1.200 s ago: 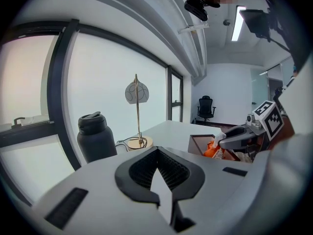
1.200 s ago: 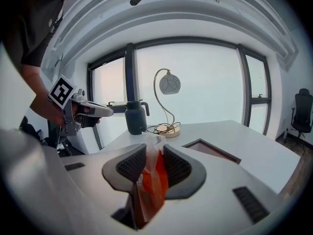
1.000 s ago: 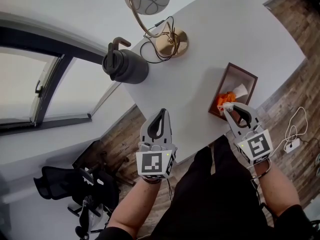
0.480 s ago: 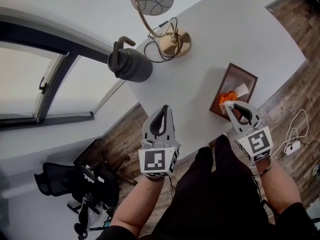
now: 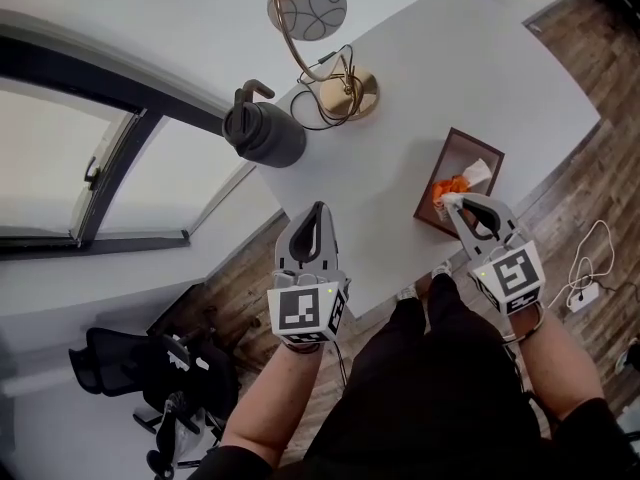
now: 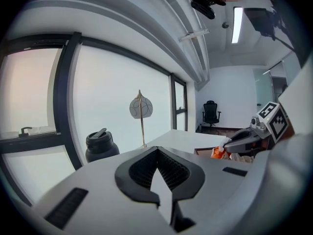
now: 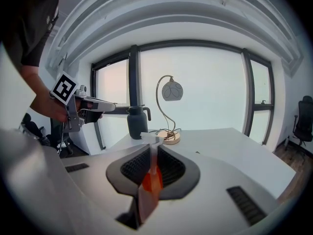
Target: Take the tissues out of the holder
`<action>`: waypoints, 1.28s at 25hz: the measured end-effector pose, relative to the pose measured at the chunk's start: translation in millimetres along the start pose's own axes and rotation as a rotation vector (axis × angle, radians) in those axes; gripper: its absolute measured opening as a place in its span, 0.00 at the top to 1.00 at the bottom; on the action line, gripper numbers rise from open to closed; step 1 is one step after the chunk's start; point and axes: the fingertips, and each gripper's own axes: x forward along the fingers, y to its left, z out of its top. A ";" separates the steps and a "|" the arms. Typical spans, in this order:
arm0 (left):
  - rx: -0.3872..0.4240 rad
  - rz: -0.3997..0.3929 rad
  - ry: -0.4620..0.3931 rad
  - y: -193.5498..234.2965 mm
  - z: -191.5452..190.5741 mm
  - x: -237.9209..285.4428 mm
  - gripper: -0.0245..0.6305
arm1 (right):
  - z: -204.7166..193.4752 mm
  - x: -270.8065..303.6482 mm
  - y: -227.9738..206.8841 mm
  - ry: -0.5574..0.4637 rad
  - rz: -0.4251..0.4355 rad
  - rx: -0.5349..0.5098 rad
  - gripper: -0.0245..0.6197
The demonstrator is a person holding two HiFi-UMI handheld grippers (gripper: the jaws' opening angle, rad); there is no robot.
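Observation:
A brown wooden tissue holder (image 5: 484, 149) stands near the front edge of the white table (image 5: 450, 58), with orange tissues (image 5: 449, 187) and a white tissue (image 5: 480, 175) sticking out of it. My right gripper (image 5: 452, 201) is at the holder's near end, its jaws closing on an orange-and-white tissue (image 7: 152, 179) pinched between the pads. My left gripper (image 5: 319, 211) hangs shut and empty just off the table's front edge, well left of the holder. From the left gripper view, the right gripper (image 6: 240, 142) shows at the orange tissue (image 6: 217, 153).
A gold lamp (image 5: 348, 86) with a coiled cable and a dark jug (image 5: 265, 133) stand at the table's far left. A window runs along the left. On the wooden floor lie a black office chair (image 5: 130, 363) and a white cable with plug (image 5: 585, 288).
The view has shifted a little. My right gripper has closed in on the tissue at the holder's near end. My left gripper stays shut in about the same place.

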 end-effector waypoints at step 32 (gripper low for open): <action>0.013 0.096 -0.175 23.2 103.0 -25.8 0.96 | 116.3 -37.4 -15.3 -0.153 0.003 -0.072 0.90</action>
